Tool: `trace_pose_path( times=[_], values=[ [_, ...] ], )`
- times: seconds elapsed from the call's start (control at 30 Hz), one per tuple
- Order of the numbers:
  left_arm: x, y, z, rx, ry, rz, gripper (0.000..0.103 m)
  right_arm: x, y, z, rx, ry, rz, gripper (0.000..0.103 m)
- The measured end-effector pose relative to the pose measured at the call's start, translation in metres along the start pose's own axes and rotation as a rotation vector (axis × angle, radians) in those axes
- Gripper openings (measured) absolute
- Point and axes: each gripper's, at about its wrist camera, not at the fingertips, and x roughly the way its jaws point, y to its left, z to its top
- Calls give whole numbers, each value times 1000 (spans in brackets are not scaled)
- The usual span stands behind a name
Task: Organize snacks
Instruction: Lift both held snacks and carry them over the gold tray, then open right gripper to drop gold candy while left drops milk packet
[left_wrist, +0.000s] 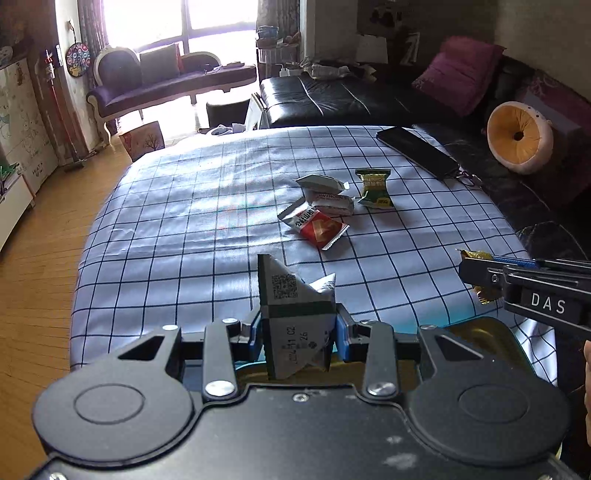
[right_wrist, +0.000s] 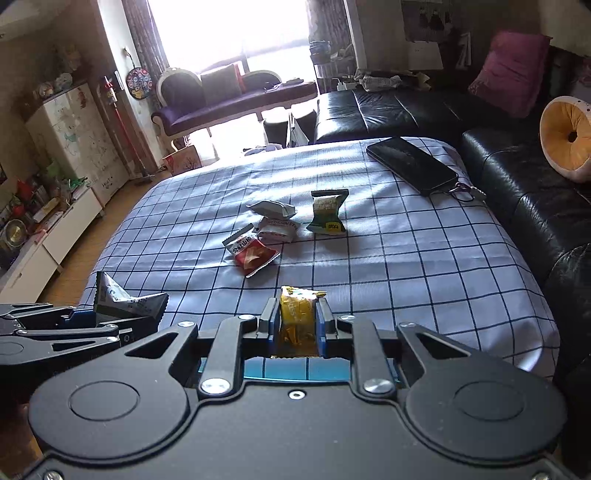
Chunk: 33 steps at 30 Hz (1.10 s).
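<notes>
Left wrist view shows a silver snack packet (left_wrist: 295, 325) clamped between the jaws of the left gripper (left_wrist: 299, 332). Right gripper (right_wrist: 297, 325) squeezes a yellow snack packet (right_wrist: 297, 317). Ahead of both jaws, a red packet (left_wrist: 317, 227), two white packets (left_wrist: 328, 194) and a green packet (left_wrist: 373, 186) lie on the checked tablecloth (left_wrist: 184, 221), near a black phone (left_wrist: 415, 151).

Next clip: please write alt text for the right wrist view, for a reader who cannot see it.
The right tool is shut on a yellow foil snack packet above a blue-checked tablecloth. Four more wrapped snacks lie further out, among them a red packet and a green one; at left, the left tool grips a silver-grey packet.
</notes>
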Motion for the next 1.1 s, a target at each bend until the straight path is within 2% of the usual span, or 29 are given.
trace_pose_path(
  times=[0.57, 0.87, 1.1],
  values=[
    [-75, -9, -52, 43, -57, -4, 37, -71, 5, -33, -27, -79, 25, 28],
    [-85, -19, -73, 15, -20, -41, 37, -82, 6, -51, -38, -63, 34, 28],
    [-86, -26, -81, 18, 2, -41, 38, -87, 3, -62, -40, -48, 35, 28]
  ],
)
